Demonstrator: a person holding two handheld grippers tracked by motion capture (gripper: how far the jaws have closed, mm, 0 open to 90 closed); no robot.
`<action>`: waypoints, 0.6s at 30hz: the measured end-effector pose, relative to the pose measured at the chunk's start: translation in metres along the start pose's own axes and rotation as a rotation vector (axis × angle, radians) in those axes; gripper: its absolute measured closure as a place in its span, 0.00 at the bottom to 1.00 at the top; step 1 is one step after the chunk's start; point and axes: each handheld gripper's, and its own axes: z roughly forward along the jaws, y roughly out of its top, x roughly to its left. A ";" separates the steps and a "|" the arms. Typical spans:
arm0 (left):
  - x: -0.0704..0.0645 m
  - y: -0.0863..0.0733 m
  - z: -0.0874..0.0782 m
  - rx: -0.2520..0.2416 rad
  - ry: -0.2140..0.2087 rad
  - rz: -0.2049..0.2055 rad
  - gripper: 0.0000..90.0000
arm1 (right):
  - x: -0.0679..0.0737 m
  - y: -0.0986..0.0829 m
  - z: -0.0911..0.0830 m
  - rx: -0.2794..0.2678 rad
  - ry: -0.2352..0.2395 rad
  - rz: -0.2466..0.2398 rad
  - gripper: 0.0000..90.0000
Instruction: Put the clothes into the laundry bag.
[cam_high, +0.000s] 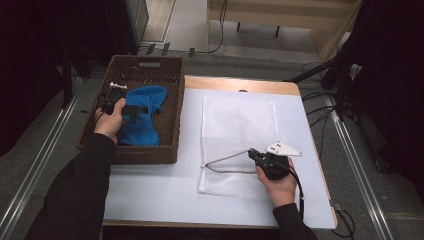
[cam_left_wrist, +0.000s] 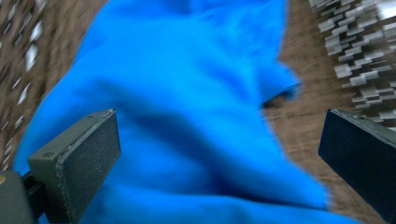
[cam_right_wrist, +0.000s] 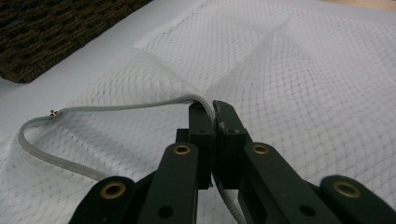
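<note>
Blue fleece waits in the basket while the mesh bag's mouth is held up.

High view: the left gripper (cam_high: 134, 111) hovers over the blue cloth (cam_high: 145, 117) in the wicker basket (cam_high: 170, 85); the right gripper (cam_high: 256, 154) pinches the grey zipper edge (cam_high: 227, 159) of the white mesh bag (cam_high: 240, 120).
Left gripper view: jaws spread wide, empty, the soft cloth (cam_left_wrist: 187, 102) directly ahead; it probably bunches easily, so a raised fold suits best.
Right gripper view: jaws clamped tight on the zipper edge (cam_right_wrist: 116, 107), the light, limp mesh (cam_right_wrist: 299, 79) beyond them.

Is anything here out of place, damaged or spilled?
Nothing stands out. The blue cloth lies crumpled in the basket, under the open left claw. The right claw pinches the zipper edge of the flat mesh bag.
</note>
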 end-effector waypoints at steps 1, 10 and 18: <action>0.001 0.000 0.002 0.016 0.024 -0.010 0.00 | 0.000 0.000 0.000 0.000 0.000 0.000 0.98; 0.002 -0.001 0.019 0.115 0.032 -0.061 0.03 | 0.000 0.000 0.000 0.003 0.005 -0.003 0.98; -0.003 -0.005 0.024 0.128 0.060 -0.012 0.03 | 0.000 -0.001 0.000 0.005 0.005 -0.006 0.98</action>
